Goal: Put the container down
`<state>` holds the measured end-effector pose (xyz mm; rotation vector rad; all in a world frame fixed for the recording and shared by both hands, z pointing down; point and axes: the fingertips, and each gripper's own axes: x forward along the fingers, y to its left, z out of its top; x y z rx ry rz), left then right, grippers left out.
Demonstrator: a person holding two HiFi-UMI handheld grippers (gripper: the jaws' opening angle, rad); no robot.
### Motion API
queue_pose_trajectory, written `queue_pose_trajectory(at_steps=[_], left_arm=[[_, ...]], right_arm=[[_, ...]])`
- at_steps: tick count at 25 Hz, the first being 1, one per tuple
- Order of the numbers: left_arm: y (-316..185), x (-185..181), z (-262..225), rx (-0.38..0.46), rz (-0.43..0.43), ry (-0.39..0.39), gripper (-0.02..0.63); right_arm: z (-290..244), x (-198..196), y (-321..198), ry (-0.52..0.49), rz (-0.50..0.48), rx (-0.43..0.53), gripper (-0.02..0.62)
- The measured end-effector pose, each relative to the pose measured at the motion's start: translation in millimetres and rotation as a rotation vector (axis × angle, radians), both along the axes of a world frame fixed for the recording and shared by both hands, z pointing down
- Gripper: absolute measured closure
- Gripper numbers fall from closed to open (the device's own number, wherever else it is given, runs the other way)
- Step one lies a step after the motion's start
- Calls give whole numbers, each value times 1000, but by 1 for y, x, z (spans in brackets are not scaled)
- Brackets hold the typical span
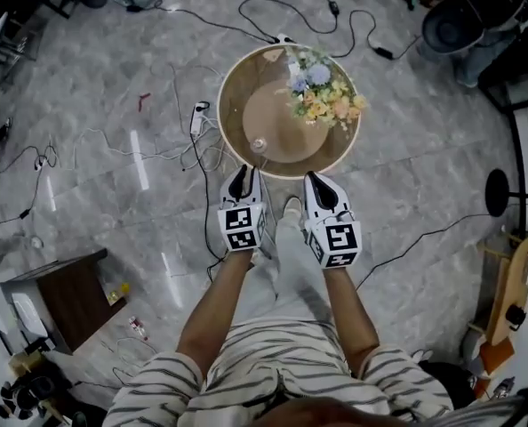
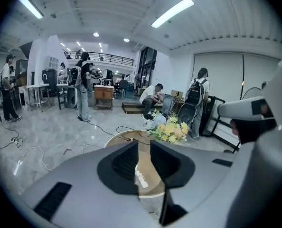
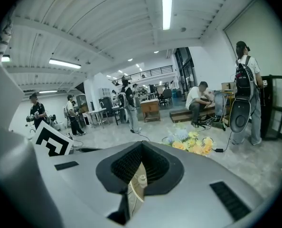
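wear: striped shirt [image 1: 273, 367], white with dark bands, short sleeves; pale trousers [image 1: 286, 269] | left gripper [image 1: 242, 178], right gripper [image 1: 318, 185]: grey shells; black-white marker cubes [image 1: 239, 228]

the left forearm [image 1: 212, 302] and right forearm [image 1: 353, 310] reach forward from striped sleeves [image 1: 157, 385], near parallel. the left gripper [image 1: 243, 174] and right gripper [image 1: 315, 181] sit side by side, a little apart, noses ahead and tipped somewhat down, marker cubes [image 1: 240, 227] facing up. the left jaws stand a narrow slot apart, gripping nothing. the right jaws meet at the tips, empty.
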<state>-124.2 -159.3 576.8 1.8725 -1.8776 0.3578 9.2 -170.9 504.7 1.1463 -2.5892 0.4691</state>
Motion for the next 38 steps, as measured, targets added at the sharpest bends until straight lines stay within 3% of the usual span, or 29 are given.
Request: queue_pose_trajectory(at_steps=[5, 22, 38], left_arm=[[24, -3, -38, -2, 15, -72, 606], [45, -12, -189, 191, 69, -86, 606], [40, -6, -235, 288, 80, -72, 606]], right_arm=[[-39, -2, 18, -22, -3, 13, 586], [-146, -11, 36, -80, -14, 99, 586], [-184, -16, 12, -141, -28, 153, 587]])
